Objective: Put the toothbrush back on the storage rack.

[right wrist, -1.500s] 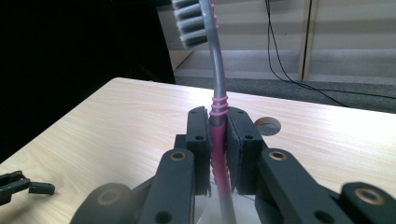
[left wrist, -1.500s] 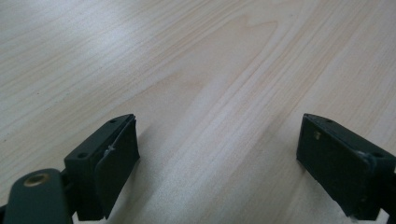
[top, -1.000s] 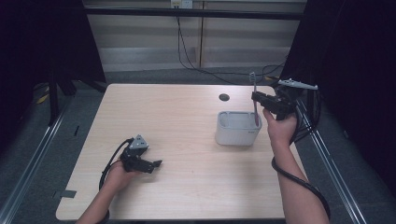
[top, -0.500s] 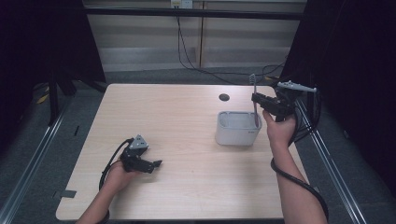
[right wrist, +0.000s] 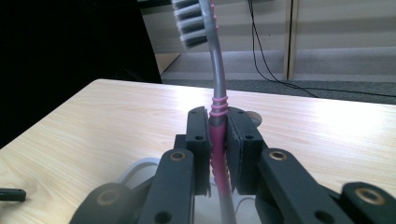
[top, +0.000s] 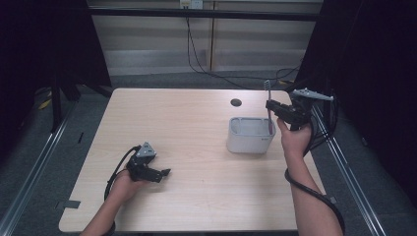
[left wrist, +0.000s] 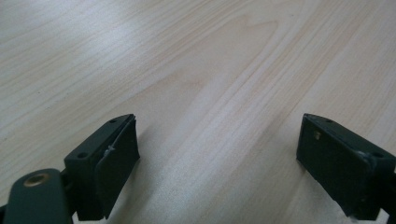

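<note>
Pale wooden table [top: 196, 128]: right tongs [right wrist: 217, 135] clamped on toothbrush [right wrist: 215, 79] (upright, over grey container [top: 248, 140]), left tongs [left wrist: 219, 158] wide.

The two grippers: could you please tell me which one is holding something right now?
The right gripper, beside the grey container, is shut on an upright toothbrush. The left gripper rests open over bare table.

Black two-jaw claws [top: 271, 105], grey three-cornered top plates, brass-coloured pivot rivets, trailing black cables.
</note>
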`<action>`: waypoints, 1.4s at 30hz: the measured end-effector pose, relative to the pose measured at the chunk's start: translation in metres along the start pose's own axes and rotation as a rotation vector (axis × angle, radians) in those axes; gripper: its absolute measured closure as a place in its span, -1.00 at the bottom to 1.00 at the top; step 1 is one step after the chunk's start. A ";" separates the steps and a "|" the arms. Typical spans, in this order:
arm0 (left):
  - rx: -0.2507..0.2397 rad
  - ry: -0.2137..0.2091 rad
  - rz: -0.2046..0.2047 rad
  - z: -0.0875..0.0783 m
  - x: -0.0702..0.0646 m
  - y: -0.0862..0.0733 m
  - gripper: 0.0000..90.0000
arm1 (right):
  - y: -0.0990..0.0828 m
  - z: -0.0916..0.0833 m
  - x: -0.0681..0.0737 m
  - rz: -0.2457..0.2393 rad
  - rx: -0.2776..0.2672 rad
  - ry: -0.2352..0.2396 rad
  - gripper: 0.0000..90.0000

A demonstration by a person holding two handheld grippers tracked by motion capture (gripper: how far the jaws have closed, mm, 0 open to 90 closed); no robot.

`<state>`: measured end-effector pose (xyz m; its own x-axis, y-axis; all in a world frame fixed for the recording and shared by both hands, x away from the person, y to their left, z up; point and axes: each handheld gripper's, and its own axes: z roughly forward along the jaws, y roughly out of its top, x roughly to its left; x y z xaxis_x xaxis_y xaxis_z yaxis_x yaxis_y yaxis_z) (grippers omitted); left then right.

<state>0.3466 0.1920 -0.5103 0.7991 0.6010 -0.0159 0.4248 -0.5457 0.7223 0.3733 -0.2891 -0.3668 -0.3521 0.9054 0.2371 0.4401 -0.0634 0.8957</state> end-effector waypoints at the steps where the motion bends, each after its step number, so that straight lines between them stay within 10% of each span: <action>1: 0.000 0.000 -0.001 0.000 0.000 0.000 -0.73 | 0.000 0.000 0.000 -0.002 0.000 0.001 0.78; 42: 0.000 0.001 -0.002 0.000 0.000 0.000 -0.73 | -0.029 -0.005 -0.006 0.022 0.012 -0.004 0.78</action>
<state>0.3464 0.1919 -0.5103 0.7978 0.6027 -0.0164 0.4261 -0.5444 0.7225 0.3586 -0.2943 -0.3920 -0.3393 0.9055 0.2549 0.4576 -0.0779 0.8858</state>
